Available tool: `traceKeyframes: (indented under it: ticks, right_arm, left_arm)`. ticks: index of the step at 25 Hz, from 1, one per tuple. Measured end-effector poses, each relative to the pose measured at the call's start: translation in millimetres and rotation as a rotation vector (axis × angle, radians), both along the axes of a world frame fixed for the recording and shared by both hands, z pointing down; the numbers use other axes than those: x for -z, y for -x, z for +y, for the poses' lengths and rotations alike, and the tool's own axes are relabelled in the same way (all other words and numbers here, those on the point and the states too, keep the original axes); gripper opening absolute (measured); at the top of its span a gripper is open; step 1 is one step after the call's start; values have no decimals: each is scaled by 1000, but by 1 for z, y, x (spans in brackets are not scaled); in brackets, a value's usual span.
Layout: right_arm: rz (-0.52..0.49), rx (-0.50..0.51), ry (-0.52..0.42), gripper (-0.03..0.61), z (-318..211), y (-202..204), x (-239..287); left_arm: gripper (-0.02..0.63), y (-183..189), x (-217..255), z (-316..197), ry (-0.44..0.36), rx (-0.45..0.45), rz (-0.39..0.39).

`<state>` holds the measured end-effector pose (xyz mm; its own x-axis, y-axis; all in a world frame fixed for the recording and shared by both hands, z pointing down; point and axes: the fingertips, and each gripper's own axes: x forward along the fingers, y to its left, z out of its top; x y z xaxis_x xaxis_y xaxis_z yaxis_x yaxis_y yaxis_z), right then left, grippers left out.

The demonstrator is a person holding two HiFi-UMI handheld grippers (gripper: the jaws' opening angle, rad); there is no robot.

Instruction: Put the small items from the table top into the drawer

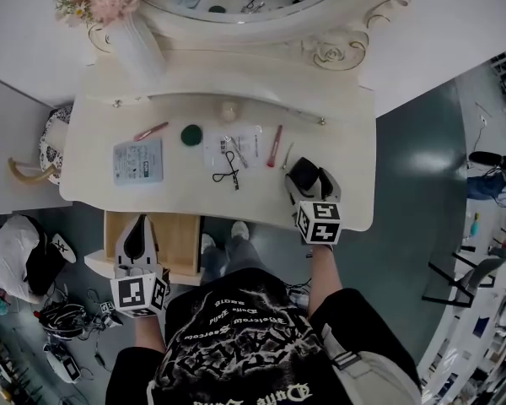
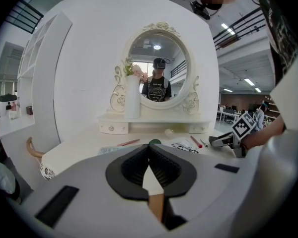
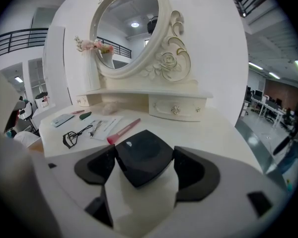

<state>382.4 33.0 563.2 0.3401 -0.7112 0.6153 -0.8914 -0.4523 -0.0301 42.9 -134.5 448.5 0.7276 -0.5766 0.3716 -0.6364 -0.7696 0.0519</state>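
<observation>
Right gripper around the compact, left gripper idle over the open drawer

The eyelash curler [image 1: 228, 169] lies mid-table on a white sheet [image 1: 246, 135]; right of the curler, near the front edge of the table [image 1: 350, 163], the right gripper [image 1: 310, 180] has its jaws spread wide on either side of a black square compact [image 3: 141, 157], which rests on the table top between them; a red stick [image 1: 275, 146] lies between curler and compact; left of the curler sit a green disc [image 1: 191, 135], a pink pencil [image 1: 151, 131] and a pale blue packet [image 1: 138, 160]; left of the curler and nearer the person, the wooden drawer [image 1: 179, 241] stands pulled out; over it the left gripper [image 1: 137, 241] hangs with its jaws pressed together, nothing between them.
</observation>
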Motion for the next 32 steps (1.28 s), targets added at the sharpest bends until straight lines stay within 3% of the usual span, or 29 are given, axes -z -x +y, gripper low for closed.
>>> traceKeyframes:
  ticks: [16,32]
  right_arm:
    - [64,65,-44,371,3,22,40]
    - [51,257,-65,371,-19,69,55]
  left_arm:
    - [15,9,4,14,-9,24,53]
    - [15,51,-2,22,-4,175,65]
